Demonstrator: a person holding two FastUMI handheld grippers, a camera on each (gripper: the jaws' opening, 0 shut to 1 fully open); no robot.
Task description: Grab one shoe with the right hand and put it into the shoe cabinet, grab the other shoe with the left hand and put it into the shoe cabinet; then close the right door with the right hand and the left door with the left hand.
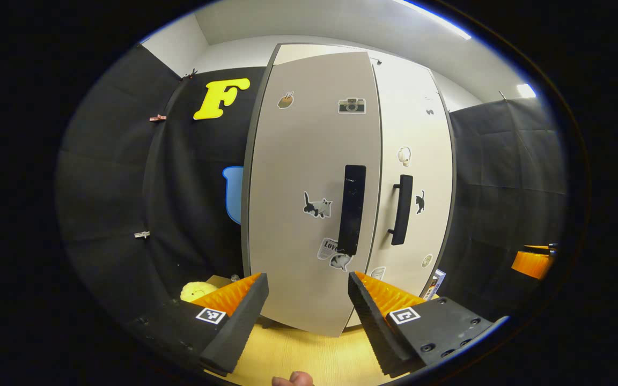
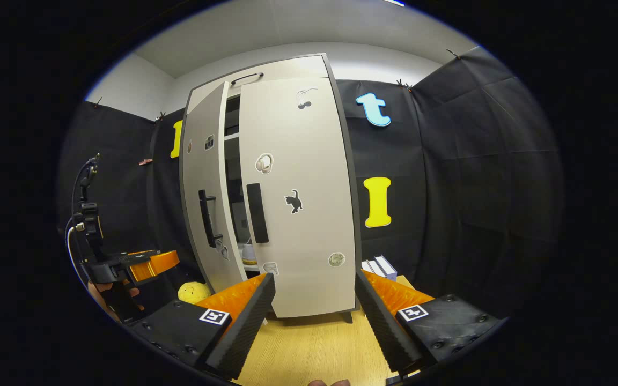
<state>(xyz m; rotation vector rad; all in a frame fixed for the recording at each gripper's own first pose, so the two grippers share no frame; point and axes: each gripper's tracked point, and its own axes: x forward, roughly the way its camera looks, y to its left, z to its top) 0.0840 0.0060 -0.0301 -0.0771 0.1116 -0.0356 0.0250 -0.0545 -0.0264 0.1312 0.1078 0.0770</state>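
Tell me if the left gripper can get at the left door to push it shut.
Probably yes. The left gripper is open and faces the left door, which stands ajar. Nothing lies between them above the table, and the right door looks closed or nearly so.

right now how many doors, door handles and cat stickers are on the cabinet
doors: 2, left door ajar, right door closed or nearly so
door handles: 2, left handle, right handle
cat stickers: 2, one on the left door, one on the right
total: 6
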